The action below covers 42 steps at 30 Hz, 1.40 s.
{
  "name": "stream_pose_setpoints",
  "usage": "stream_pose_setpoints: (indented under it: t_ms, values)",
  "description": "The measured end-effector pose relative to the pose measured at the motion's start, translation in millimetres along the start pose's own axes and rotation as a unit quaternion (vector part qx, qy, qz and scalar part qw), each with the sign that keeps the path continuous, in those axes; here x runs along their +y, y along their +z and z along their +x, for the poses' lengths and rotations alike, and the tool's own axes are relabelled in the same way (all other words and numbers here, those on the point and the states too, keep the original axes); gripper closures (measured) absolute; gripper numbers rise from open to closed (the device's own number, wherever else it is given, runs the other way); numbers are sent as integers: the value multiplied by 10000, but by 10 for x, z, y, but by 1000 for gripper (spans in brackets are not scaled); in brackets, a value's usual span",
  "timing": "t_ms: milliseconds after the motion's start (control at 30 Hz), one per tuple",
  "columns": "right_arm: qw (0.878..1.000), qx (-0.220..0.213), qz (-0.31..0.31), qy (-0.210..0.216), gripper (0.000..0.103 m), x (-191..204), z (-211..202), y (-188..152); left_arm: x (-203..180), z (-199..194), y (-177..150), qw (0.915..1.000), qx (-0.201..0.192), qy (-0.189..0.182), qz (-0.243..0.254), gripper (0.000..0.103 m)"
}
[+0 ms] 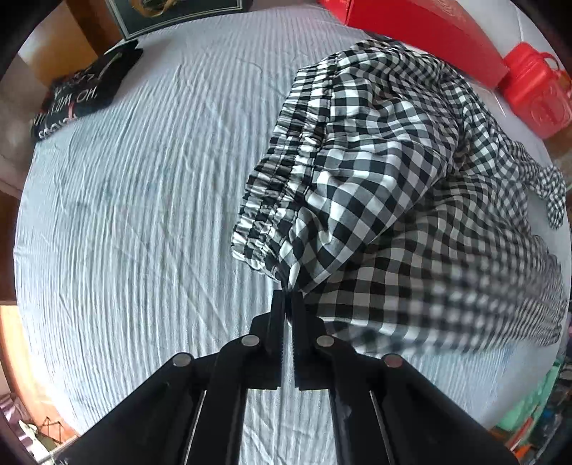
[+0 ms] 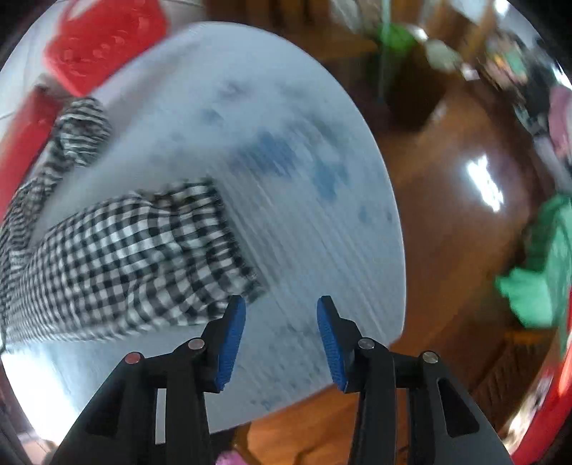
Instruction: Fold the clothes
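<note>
**Left hand-held gripper pinches the checked garment; right one hangs released**

The left hand-held gripper (image 1: pixel 287 304) is clenched on a bunched bit of the black-and-white checked garment (image 1: pixel 386 186), right at the near end of its gathered elastic waistband (image 1: pixel 282 179). From that pinch the cloth spreads ahead and to the right of the fingers, rumpled, over a pale blue ribbed sheet (image 1: pixel 143 214) covering the surface. Far ahead to the left of this hand-held gripper lies a folded black garment with white lettering (image 1: pixel 82 89). Ahead to the right, beyond the checked cloth, sit a long red box (image 1: pixel 429 32) and a red plastic jug (image 1: pixel 536 89).

The right hand-held gripper (image 2: pixel 281 322) is released, its blue pads (image 2: pixel 230 343) well apart with nothing between them. It hovers over the sheet (image 2: pixel 304 179), with a leg end of the checked garment (image 2: pixel 136 250) just ahead and left of its left fingertip; whether they touch cannot be told through the blur. To the right of this hand-held gripper is brown wooden floor (image 2: pixel 447 214) with a green cloth (image 2: pixel 536 272) on it.
</note>
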State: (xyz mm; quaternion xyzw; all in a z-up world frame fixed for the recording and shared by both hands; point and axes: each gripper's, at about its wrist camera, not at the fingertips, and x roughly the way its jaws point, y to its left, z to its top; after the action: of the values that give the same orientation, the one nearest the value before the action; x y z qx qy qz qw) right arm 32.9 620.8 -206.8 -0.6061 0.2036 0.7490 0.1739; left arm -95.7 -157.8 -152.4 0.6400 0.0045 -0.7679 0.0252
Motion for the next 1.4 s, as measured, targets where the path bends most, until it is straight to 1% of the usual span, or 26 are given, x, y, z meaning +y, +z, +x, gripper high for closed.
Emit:
stream_pose_setpoints:
  t_ms: [67, 100, 133, 167, 200, 233, 267, 333, 367, 400, 467, 567, 667, 700, 767, 833, 867, 933, 1000, 1067, 1167, 1200, 1233, 1300, 1367, 1400]
  values:
    - [9994, -92, 225, 237, 58, -56, 1, 7, 20, -115, 32, 9998, -173, -87, -67, 100]
    - [9990, -154, 299, 305, 46, -63, -8, 11, 34, -212, 68, 9993, -337, -119, -86, 99]
    - [9984, -216, 372, 374, 31, -69, -17, 15, 48, -308, 99, 9986, -503, -144, -104, 99]
    - [9979, -264, 420, 413, 24, -70, -22, 24, 65, -386, 119, 9978, -641, -148, -119, 98]
    - [9977, -294, 440, 417, 18, -66, -23, 38, 89, -424, 133, 9974, -694, -143, -139, 92]
    - [9975, -309, 466, 434, 18, -53, -14, 47, 125, -458, 154, 9970, -741, -124, -168, 79]
    - [9972, -296, 499, 470, 18, -40, 12, 51, 159, -476, 169, 9966, -795, -105, -194, 71]
    - [9967, -233, 564, 540, 18, -14, 90, 32, 226, -458, 175, 9958, -866, -93, -265, 27]
    - [9965, -196, 595, 558, 18, -3, 126, 15, 263, -433, 169, 9954, -895, -89, -328, 19]
    - [9964, -156, 623, 558, 18, 2, 156, -5, 285, -366, 170, 9951, -890, -97, -426, 17]
    - [9959, -81, 708, 557, 18, 14, 235, -27, 248, -187, 216, 9955, -789, -156, -504, 17]
    - [9952, 9, 803, 557, 18, 96, 361, -38, 135, 129, 304, 9964, -699, 71, -477, 17]
    - [9966, 66, 703, 436, 18, 235, 459, -51, 79, 441, 363, 9972, -397, -31, -627, 17]
    - [9970, 84, 660, 388, 18, 283, 490, -56, 60, 536, 368, 9972, -255, -47, -697, 23]
    - [9979, 121, 573, 292, 15, 380, 553, -66, -49, 576, 356, 9978, -213, 220, -592, 38]
    - [9995, 110, 287, 40, 18, 530, 588, -76, -165, 545, 319, 9986, -208, 195, -446, 70]
    - [9998, 88, 117, -119, 25, 606, 591, -81, -183, 502, 296, 9984, -267, 263, -433, 71]
    - [9996, -76, -118, -253, 100, 678, 462, -93, -203, 398, 243, 9976, -395, 377, -424, 81]
    - [9986, -276, -322, -316, 99, 729, 292, -106, -118, 188, 138, 9963, -583, 348, -526, 82]
    - [9974, -385, -476, -383, 99, 740, 162, -122, -17, 69, -25, 9962, -585, 303, -573, 82]
    - [9976, -89, -456, -513, 96, 558, 162, -157, 57, 67, -286, 9984, -300, 267, -406, 81]
    - [9974, 10, -449, -557, 82, 498, 162, -169, 29, 134, -359, 9991, -136, 295, -257, 79]
    - [9965, 125, -453, -695, 64, 459, 183, -164, 3, 189, -417, 9994, 6, 324, -136, 73]
    - [9938, 134, -425, -1023, 61, 446, 199, -80, -36, 205, -447, 9991, 136, 396, -60, 62]
    - [9954, -36, -400, -868, 61, 530, 104, 72, -71, 29, -358, 9992, -71, 381, -80, 53]
    - [9967, -174, -432, -667, 60, 635, 22, 197, -89, -64, -277, 9992, -199, 329, -60, 43]
